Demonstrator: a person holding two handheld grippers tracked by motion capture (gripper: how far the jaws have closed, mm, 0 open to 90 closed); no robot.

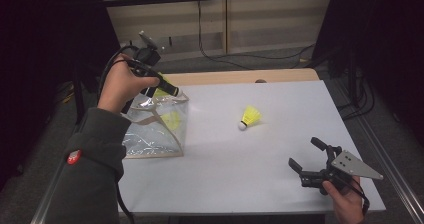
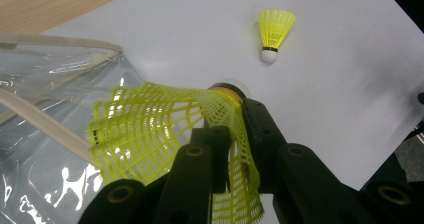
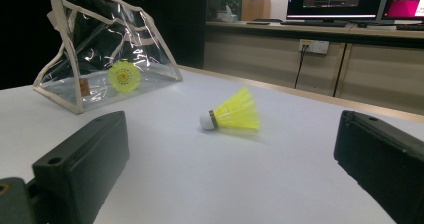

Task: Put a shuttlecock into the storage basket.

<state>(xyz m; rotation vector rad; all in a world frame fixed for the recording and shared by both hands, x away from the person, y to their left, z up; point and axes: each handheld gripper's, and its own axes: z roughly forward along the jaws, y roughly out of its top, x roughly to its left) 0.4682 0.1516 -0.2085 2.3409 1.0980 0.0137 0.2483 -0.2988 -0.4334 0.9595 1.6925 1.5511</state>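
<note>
White table: three yellow shuttlecocks, one clear bag, two tongs.

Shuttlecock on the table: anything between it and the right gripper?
Nothing visible. The right gripper is open, and only bare white table lies between its jaws and the loose shuttlecock. The clear bag sits off to the side.
</note>
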